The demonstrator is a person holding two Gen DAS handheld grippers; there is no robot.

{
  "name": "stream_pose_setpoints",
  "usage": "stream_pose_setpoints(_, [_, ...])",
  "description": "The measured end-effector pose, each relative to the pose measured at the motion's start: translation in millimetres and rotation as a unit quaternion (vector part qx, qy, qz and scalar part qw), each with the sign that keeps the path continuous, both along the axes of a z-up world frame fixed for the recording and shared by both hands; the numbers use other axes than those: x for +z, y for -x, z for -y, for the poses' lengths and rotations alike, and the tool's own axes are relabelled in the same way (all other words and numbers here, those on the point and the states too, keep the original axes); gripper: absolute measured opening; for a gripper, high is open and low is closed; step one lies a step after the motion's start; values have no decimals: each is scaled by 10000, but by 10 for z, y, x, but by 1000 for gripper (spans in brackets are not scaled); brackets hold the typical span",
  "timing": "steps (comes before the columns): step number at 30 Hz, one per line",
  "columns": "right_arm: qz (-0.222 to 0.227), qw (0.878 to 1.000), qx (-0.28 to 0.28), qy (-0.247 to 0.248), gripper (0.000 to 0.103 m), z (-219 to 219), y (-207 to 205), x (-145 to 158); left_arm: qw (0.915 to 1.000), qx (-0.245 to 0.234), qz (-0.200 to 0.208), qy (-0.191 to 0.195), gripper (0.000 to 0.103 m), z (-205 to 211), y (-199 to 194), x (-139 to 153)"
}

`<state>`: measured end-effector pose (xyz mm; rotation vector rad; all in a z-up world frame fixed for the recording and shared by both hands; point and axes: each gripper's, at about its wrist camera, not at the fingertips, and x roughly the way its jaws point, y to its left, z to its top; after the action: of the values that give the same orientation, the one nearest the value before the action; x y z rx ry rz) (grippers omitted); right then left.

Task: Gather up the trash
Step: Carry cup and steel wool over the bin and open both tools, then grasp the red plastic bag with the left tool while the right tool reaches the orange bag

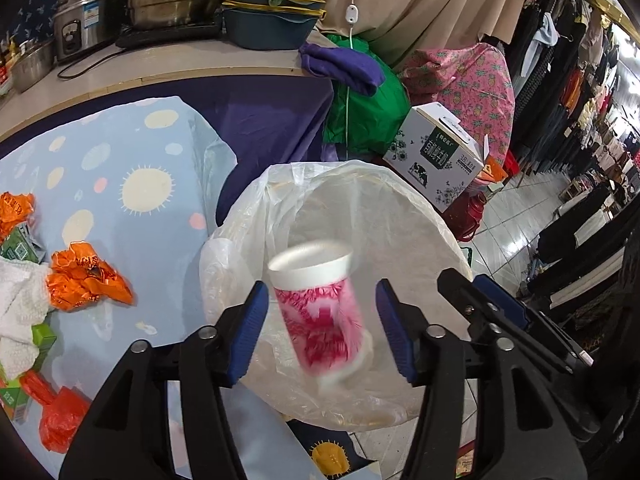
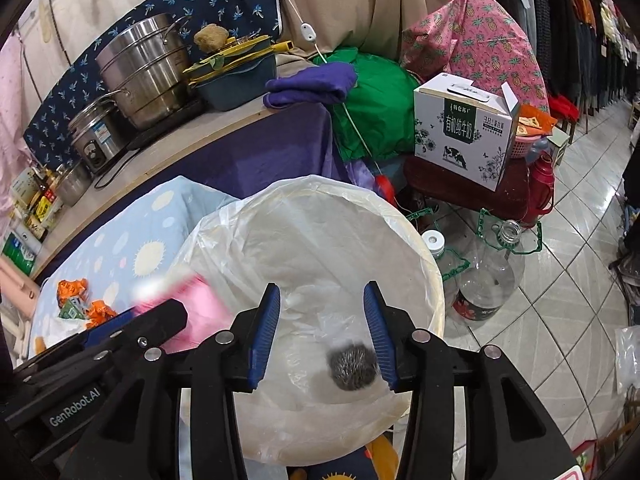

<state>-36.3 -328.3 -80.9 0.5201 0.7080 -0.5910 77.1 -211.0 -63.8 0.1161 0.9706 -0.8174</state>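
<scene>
Over the lined bin [image 1: 400, 216], the left tool [image 1: 320, 328] stood wide open, its blurred pink cup [image 1: 320, 312] apparently dropping bagward, while the right tool [image 2: 320, 332] gaped empty above a grey fuzzy clump [image 2: 352, 366].

left hand-held gripper [image 1: 320, 328], right hand-held gripper [image 2: 320, 334]: black plastic arms, blue ribbed pads, silver rivets, white "genrobot.ai" marking.

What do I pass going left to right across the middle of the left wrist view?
White towel → crumpled orange wrapper → left gripper's left finger → pink paper cup → its right finger → bin's bag-covered rim.
</scene>
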Motion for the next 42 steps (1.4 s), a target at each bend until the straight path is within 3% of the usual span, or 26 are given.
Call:
stream_pose_setpoints(3, [47,10000,15,49,46,-35,17,57,9999,141,89,34,65,-50,4,39])
stream_pose_setpoints(9, [129,9997,125,151,51,-185,16,174,9992,368,157,65,67,-221,-16,132])
stream_pose_setpoints(16, [161,9989,357,243,51,-455,-34,276,9958,829,401,-18,72,-662,8,255])
stream_pose_setpoints(29, [5,9933,1116,302,51,-1201,-311,274,9773,1949,581,-597,72,-1730,-6,197])
stream_pose_setpoints(34, [-102,9896,1397,324,51,-1487,-400,226,9700,2243,450,-824,72,-2003,-1,95])
stream_pose_setpoints(42, [-248,9849,1685,300,52,-1764,-473,129,9645,2508,10,-832,73,-2297,-6,-128])
